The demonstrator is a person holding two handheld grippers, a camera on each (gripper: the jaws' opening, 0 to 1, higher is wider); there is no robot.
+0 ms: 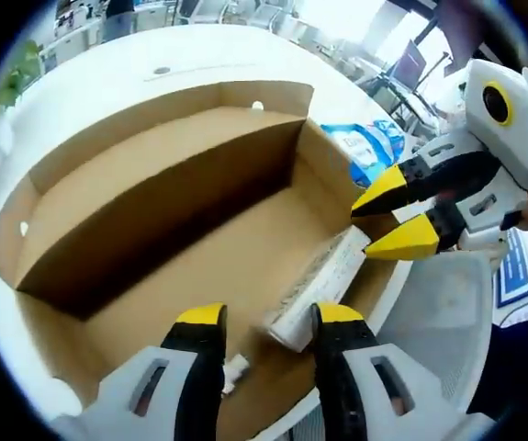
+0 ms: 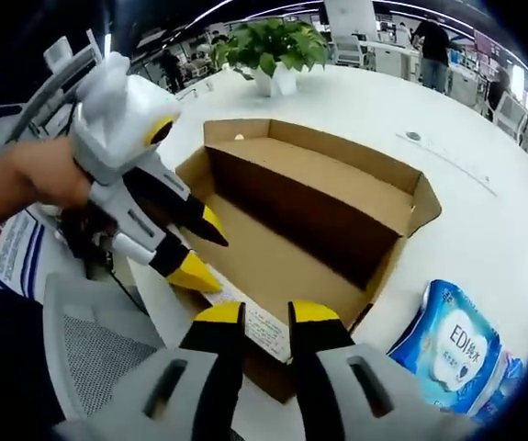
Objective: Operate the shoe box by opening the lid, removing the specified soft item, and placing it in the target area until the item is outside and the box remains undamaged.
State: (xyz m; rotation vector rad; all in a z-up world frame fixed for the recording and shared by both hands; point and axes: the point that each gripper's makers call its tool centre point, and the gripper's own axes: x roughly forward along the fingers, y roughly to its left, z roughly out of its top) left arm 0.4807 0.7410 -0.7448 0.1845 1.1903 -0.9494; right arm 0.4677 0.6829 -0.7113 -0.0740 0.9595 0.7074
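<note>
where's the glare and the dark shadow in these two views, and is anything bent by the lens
Left gripper view: windows blow out at top right, and deep shadow lies under the raised lid inside the shoe box; the round white table edge bows strongly. Right gripper view: lighting is even, the box interior wall is dark, and the blue tissue pack stretches near the rim.

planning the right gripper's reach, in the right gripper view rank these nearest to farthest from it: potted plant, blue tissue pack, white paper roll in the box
1. White paper roll: right at the right gripper, between its jaw tips, at the shoe box's near wall.
2. Blue tissue pack: on the white table beside the box, lower right of the view.
3. Potted plant: far across the table, beyond the box.
</note>
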